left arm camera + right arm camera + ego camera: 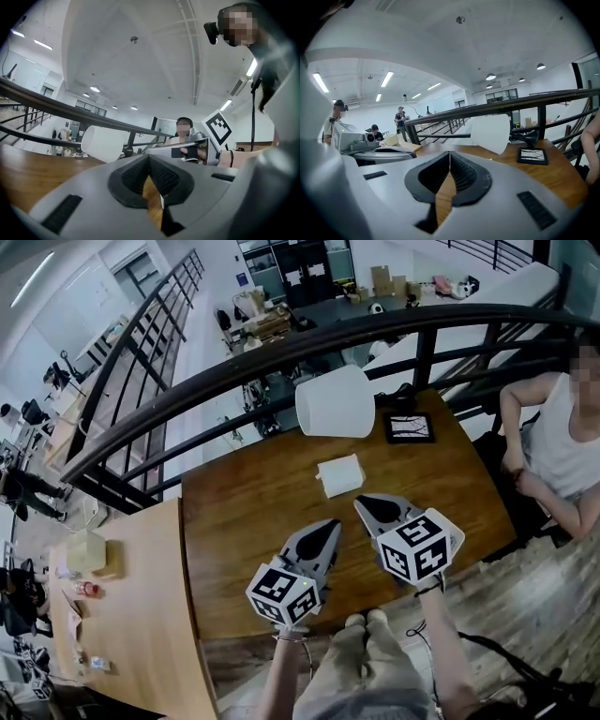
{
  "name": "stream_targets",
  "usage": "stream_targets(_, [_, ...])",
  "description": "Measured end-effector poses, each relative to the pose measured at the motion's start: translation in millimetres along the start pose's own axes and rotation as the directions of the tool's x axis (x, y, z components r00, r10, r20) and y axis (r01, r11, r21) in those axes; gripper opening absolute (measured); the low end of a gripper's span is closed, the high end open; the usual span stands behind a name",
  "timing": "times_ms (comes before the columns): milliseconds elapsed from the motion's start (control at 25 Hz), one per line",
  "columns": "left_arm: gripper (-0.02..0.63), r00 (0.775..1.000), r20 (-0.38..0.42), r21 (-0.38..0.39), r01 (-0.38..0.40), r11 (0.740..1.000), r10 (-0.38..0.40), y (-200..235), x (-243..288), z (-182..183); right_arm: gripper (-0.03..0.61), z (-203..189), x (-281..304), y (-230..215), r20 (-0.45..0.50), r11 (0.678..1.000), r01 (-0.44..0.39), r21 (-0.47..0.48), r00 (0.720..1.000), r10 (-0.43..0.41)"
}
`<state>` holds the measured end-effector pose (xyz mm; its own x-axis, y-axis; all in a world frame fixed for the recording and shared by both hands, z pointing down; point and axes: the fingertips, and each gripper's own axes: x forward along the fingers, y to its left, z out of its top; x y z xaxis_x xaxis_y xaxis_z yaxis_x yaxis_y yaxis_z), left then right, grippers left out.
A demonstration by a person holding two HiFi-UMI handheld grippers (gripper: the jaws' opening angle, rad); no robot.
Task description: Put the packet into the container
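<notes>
Two grippers hover low over the near part of the brown wooden table [234, 521], side by side and pointing toward the far edge. The left gripper [328, 527] has its jaws pressed together at the tips with nothing between them, only tabletop showing through the gap behind. The right gripper [364, 504] is likewise clenched and empty.

The packet [339, 474], white and flat, lies on the table just beyond both sets of tips, touching neither. Farther still, near the table's far edge, the white container [336, 401] rests apparently on its side, its mouth turned to the left, apart from the packet. A black-framed tile [410, 428] lies just right of it. A dark railing [281, 348] curves behind the table, and a seated person [553, 442] is at the right.
</notes>
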<state>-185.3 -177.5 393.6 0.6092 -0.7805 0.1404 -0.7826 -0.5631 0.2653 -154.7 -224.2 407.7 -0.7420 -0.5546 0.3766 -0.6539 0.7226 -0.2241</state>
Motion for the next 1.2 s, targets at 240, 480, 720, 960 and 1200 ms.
stream_targets(240, [0.005, 0.999, -0.019, -0.027, -0.039, 0.999, 0.038, 30, 22, -13, 0.014, -16, 40, -32, -0.115, 0.999, -0.048, 0.015, 0.992, 0.049])
stream_targets(480, [0.005, 0.997, -0.027, -0.047, -0.069, 0.997, 0.068, 54, 45, -17, 0.113, -21, 68, -77, -0.188, 0.998, -0.043, 0.055, 0.981, 0.052])
stream_targets(720, [0.005, 0.994, -0.055, -0.068, -0.101, 0.993, 0.097, 83, 64, -35, 0.135, -40, 103, -101, -0.242, 0.995, -0.045, 0.087, 0.968, 0.065])
stream_targets(960, [0.005, 0.991, -0.089, -0.067, -0.11, 0.992, 0.104, 100, 79, -48, 0.137, -56, 133, -114, -0.298, 0.996, -0.053, 0.072, 0.952, 0.073])
stream_targets(1200, [0.005, 0.988, -0.104, -0.08, -0.121, 0.989, 0.113, 104, 77, -57, 0.137, -81, 147, -114, -0.344, 0.989, -0.057, 0.137, 0.933, 0.101])
